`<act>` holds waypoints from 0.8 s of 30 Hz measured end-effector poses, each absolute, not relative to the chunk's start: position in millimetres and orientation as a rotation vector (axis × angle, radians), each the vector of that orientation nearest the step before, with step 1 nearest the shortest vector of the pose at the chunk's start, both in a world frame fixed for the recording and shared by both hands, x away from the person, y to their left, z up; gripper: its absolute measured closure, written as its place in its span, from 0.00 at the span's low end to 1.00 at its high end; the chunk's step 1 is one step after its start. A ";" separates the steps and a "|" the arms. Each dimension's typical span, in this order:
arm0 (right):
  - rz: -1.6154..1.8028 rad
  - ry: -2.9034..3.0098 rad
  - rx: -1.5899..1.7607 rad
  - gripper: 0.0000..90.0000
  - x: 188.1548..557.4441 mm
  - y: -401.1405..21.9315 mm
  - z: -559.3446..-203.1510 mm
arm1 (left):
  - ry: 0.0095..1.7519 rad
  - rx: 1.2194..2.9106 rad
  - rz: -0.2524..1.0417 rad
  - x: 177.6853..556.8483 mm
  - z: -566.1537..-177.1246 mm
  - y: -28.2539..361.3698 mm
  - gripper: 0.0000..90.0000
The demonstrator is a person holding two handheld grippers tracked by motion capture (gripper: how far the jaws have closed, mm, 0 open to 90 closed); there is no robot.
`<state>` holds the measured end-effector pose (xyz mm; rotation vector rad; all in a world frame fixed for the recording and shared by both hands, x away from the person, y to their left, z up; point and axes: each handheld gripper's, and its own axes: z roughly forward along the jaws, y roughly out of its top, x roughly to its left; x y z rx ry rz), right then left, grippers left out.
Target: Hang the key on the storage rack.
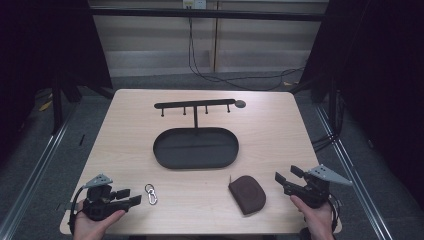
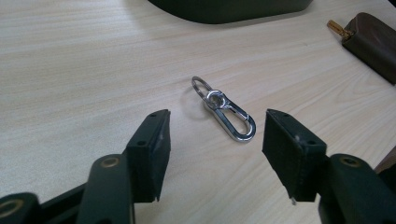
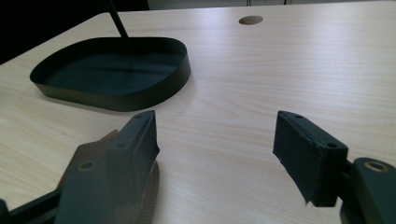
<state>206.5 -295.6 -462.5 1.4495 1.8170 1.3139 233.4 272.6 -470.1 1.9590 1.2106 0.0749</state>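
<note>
Your left gripper (image 2: 212, 154), jaws apart, faces the clip (image 2: 224, 108): light, stiff, slippery metal, so pinch its long body's flat sides.

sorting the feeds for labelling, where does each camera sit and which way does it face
High view: fixed above the person's side, looking forward and down on the table; both hands, left gripper and right gripper show.
Left gripper view: rides on the left gripper, looking along its open jaws at the carabiner.
Right gripper view: rides on the right gripper, facing the black tray past its open jaws.
Shared: the brown pouch appears in all three.
</note>
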 end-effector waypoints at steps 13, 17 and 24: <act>1.337 1.853 1.499 0.27 203.5 -300.3 -462.0 | 1.206 1.984 0.076 240.8 -467.4 273.3 0.59; 1.309 1.893 1.471 0.27 203.4 -294.8 -460.8 | 1.196 1.988 0.085 244.2 -459.6 274.1 0.60; 1.323 1.903 1.474 0.26 203.2 -294.7 -460.7 | 1.192 2.043 0.052 253.4 -456.4 267.4 0.61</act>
